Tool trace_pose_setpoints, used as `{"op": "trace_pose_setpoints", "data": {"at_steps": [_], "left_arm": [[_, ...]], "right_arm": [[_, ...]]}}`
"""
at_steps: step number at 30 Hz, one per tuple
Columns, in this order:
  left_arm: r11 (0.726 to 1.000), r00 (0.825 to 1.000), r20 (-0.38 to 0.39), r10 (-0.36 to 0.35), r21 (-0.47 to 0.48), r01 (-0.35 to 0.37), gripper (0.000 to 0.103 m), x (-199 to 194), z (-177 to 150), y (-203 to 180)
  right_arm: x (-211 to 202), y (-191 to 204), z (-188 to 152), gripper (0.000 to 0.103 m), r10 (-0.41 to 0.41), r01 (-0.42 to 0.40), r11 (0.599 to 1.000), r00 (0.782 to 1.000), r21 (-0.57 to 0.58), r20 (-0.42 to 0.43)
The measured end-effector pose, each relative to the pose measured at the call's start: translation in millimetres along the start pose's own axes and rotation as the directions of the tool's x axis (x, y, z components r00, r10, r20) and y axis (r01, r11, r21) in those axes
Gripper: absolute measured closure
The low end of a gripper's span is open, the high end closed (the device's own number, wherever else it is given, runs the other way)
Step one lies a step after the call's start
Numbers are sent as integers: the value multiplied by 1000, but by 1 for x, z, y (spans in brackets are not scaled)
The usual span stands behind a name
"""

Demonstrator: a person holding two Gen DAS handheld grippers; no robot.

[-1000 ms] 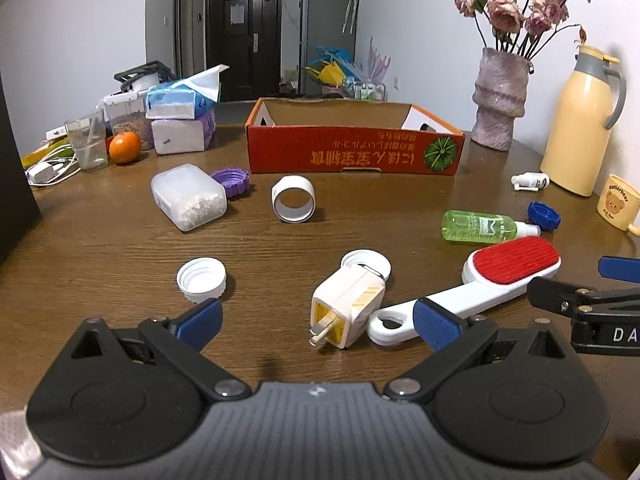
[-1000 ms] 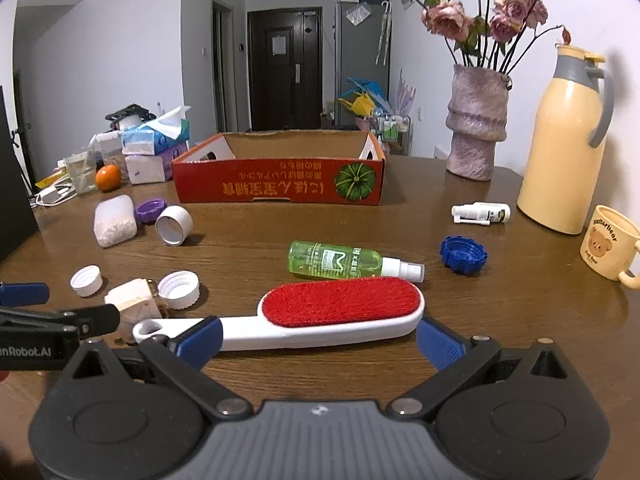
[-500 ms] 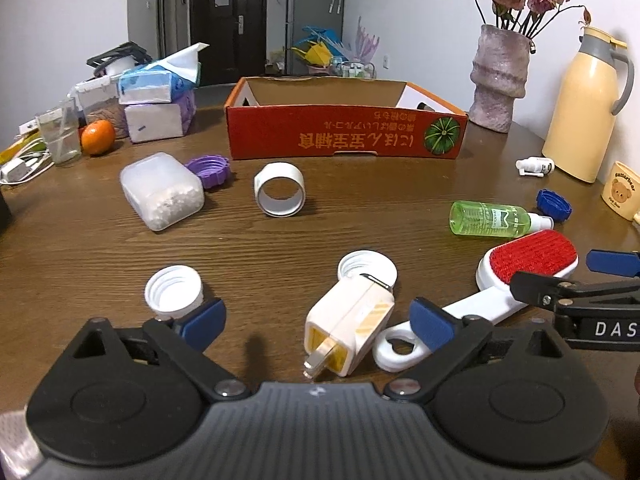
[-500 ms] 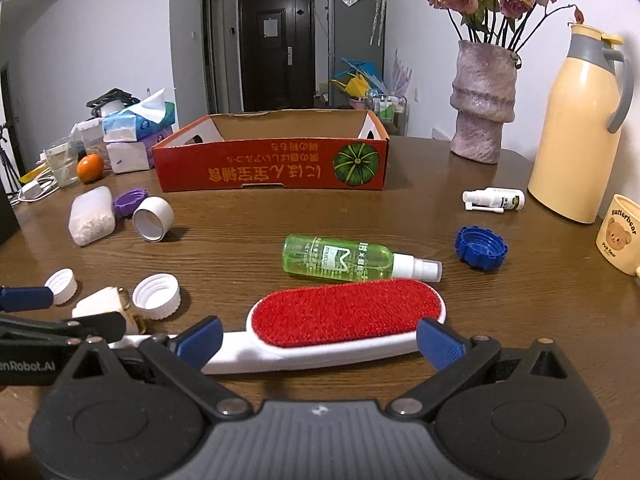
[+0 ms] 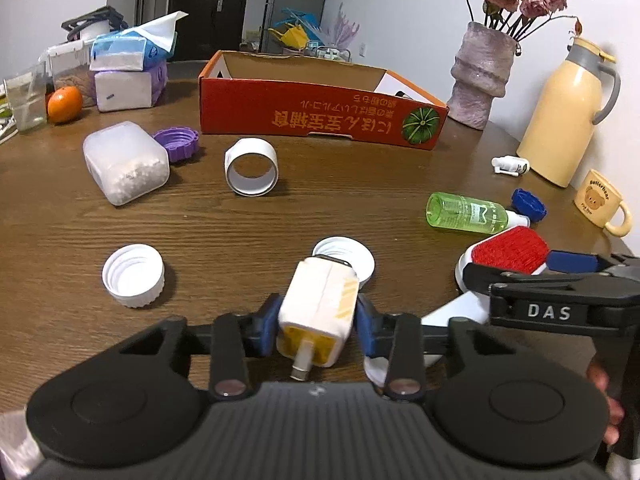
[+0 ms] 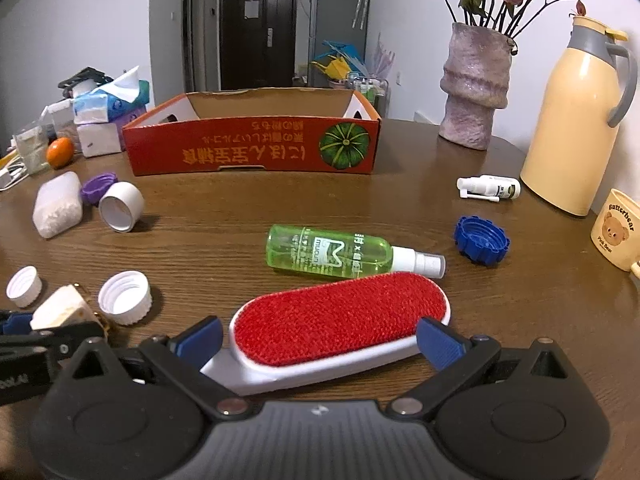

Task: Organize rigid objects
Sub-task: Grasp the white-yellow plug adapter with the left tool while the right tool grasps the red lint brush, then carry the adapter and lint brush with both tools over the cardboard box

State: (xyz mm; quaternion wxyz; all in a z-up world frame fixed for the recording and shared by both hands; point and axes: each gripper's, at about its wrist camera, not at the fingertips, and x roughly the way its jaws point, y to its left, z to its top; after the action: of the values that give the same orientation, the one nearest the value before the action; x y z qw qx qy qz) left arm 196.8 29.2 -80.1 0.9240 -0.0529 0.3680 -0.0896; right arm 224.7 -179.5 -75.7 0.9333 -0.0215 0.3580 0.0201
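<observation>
The left gripper (image 5: 318,326) has just been closing, and its blue pads now pinch the white and yellow plug adapter (image 5: 319,312) from both sides, the metal prong pointing back toward the camera. The adapter sits on the brown wooden table (image 5: 280,216), well in front of the red cardboard box (image 5: 320,114) with the open top and the pumpkin picture, which serves as the landmark here. A white screw cap (image 5: 344,258) lies just behind the adapter, on the side toward the box, and a second white screw cap (image 5: 133,275) lies to the left of it, apart.

The right gripper (image 6: 320,340) holds its blue fingers (image 6: 438,342) spread wide, one on each side of the white lint brush with the red bristle pad (image 6: 340,316); whether the pads touch the brush cannot be told. The brush lies flat, also well in front of the box, its handle running toward the left gripper.

Between brush and box lies a green transparent spray bottle (image 6: 332,256) on its side. A blue ribbed cap (image 6: 482,240) is right of the bottle. Nearer the box, to its front left, lie a white ring-shaped tube (image 5: 251,166), a purple ribbed cap (image 5: 176,144) and a clear plastic jar of white granules (image 5: 126,162).
</observation>
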Motion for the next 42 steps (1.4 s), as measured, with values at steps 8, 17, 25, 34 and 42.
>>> {"op": "trace_pose_setpoints", "data": {"at_steps": [8,17,25,34,42], "left_arm": [[1000,1000,2,-3,-3,3,67,0,-1,0],[1000,1000,-4,3,-2,-3,67,1,-2,-1],[1000,1000,7,18,4,-18,68,-2,-4,-4],[1000,999,32,22,1,-22,71,-11,-8,-7],[1000,998,57,25,-9,-25,71,-19,-9,-8]], "right_arm": [[8,-4,-8,5,-9,9,1000,999,10,-42],[-2,-14,-19,35,34,-33,999,999,25,-22],[-14,-25,-29,50,62,-63,997,998,49,18],[-27,-28,-32,52,104,-107,993,992,51,66],[-38,-30,-32,53,135,-141,989,984,44,116]]}}
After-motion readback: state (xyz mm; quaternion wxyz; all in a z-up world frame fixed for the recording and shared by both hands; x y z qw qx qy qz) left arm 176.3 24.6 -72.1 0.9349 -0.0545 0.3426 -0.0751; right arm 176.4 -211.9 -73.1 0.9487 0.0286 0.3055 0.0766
